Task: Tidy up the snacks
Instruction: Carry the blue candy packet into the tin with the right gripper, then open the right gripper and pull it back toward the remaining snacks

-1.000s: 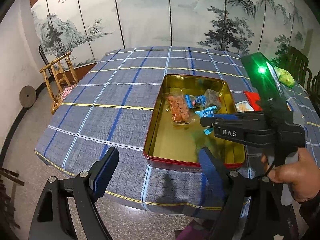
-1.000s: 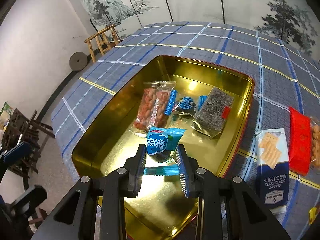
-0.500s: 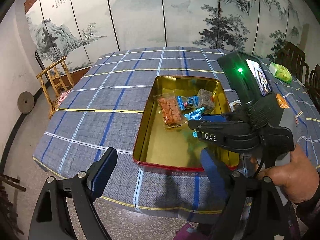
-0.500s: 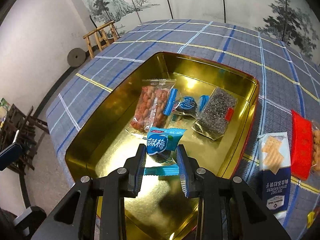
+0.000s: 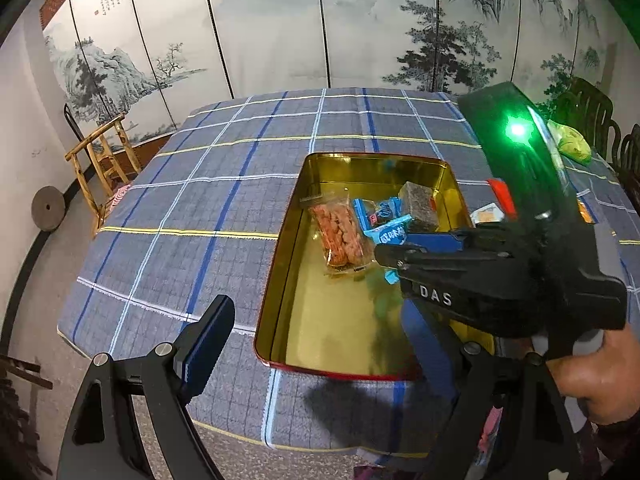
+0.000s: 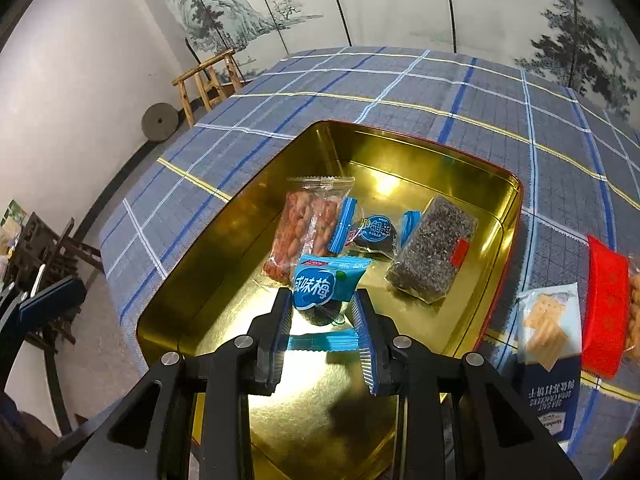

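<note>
1. the right hand-held gripper hangs over the near half of the gold tin, its blue pads pinched narrow on a blue plum candy packet; the packet is held up off the tin's floor.
2. the left hand-held gripper stands wide with nothing between its pads, hovering at the near edge of the table, just left of the tin.
3. a hand grips the handle of the right tool, which shows in the left view with a green light on top.
4. in the tin lie three other snacks: a clear bag of reddish peanuts, a small dark round sweet in a blue wrapper just beside it, and a pack of dark seeds toward the right wall.
5. outside the tin, on the checked blue cloth to its right, a cracker pack lies touching a red packet.
6. further off on the table's right side sits a yellow-green bag.
7. behind the table stands a painted folding screen; a wooden chair stands to the left.
</note>
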`<state>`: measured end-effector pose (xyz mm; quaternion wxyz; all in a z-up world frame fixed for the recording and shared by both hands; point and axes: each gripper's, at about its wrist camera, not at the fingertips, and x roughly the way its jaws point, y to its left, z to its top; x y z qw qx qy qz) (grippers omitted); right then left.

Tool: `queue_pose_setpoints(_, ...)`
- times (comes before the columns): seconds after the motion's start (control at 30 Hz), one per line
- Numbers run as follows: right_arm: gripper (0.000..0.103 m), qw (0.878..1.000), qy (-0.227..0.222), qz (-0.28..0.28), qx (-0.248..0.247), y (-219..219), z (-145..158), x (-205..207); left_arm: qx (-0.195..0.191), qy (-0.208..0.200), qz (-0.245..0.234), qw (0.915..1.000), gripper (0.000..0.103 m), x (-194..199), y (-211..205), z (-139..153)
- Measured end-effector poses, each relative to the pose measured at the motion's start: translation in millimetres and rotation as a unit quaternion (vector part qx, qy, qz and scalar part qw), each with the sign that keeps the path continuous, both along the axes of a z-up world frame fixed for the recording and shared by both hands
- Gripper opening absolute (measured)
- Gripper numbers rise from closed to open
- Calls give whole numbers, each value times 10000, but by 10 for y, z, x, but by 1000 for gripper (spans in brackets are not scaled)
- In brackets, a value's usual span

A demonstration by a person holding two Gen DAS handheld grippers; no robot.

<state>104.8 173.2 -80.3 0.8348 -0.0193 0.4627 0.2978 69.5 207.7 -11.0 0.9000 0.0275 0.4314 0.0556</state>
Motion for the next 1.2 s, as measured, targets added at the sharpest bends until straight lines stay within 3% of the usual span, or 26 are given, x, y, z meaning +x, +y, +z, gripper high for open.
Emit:
queue_pose_setpoints(0.43, 32, 9999, 41, -20, 161, -25, -21, 129, 44, 240, 249, 9994, 82, 146, 252, -46)
queue_pose_setpoints(0.7, 33, 9999, 38, -57, 134, 65, 29, 102, 138, 71, 411, 9990, 82, -78, 311, 123)
queue_pose_setpoints(0.8, 39, 9997, -34, -24, 256, 30, 119, -9, 181, 38, 468, 9987, 82, -187, 328, 164)
queue_pose_setpoints(1.0, 51, 9925, -751, -640, 716, -811, 504, -231, 39, -53, 431, 9991, 82, -285, 230, 247)
queue_pose_setpoints(1.1, 54, 9820, -1053, -1468, 551, -1552, 544, -328, -134, -57, 126, 9998, 82, -288, 27, 274)
queue_pose_setpoints(1.2, 54, 9659, -1119, -2334, 41, -2323, 412, -435, -221, -12, -266, 9994, 82, -261, -261, 269)
